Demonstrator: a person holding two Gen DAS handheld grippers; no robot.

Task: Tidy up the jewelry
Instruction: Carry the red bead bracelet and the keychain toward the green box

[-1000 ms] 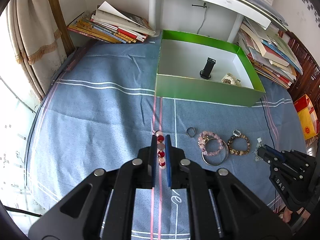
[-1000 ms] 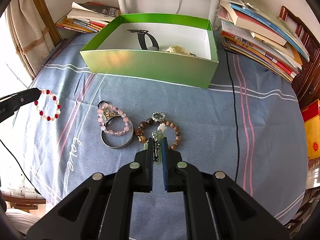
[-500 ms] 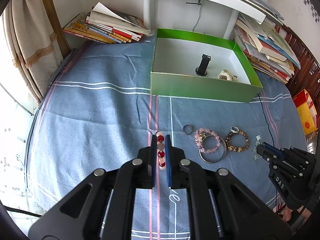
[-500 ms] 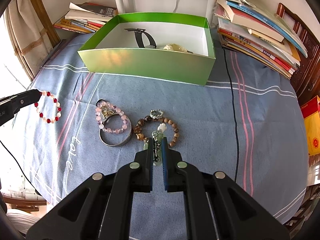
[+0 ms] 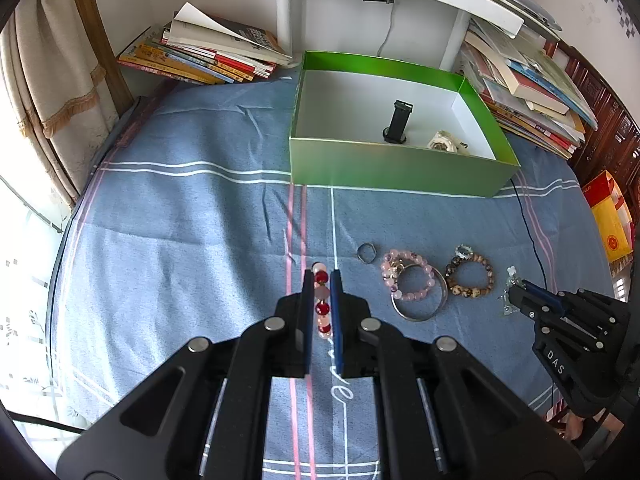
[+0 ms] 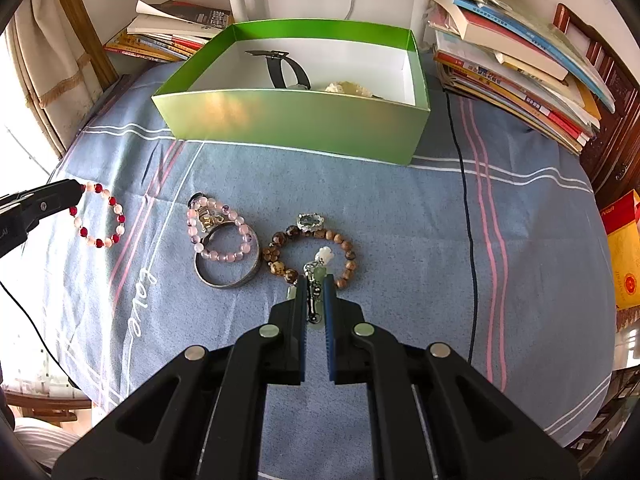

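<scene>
My left gripper (image 5: 321, 278) is shut on a red and white bead bracelet (image 5: 322, 304), held above the blue cloth; the bracelet also shows in the right wrist view (image 6: 100, 216). My right gripper (image 6: 316, 282) is shut on a silver pendant with a pale green stone (image 6: 316, 292), also seen in the left wrist view (image 5: 509, 292). On the cloth lie a pink bead bracelet (image 6: 220, 236) over a silver bangle (image 6: 226, 276), a brown bead bracelet (image 6: 312, 256) and a small ring (image 5: 366, 252). The green box (image 6: 296, 120) holds a black watch (image 6: 286, 70) and a pale item (image 6: 348, 89).
Book stacks stand at the back left (image 5: 200, 56) and along the right (image 6: 520, 64). A black cable (image 6: 468, 208) runs down the cloth on the right. A white shelf post (image 5: 288, 8) stands behind the box. A curtain (image 5: 44, 92) hangs at left.
Both grippers have lifted and drawn back slightly with their pieces still held; the box and loose jewelry sit a little farther off. Nothing on the cloth has moved.
</scene>
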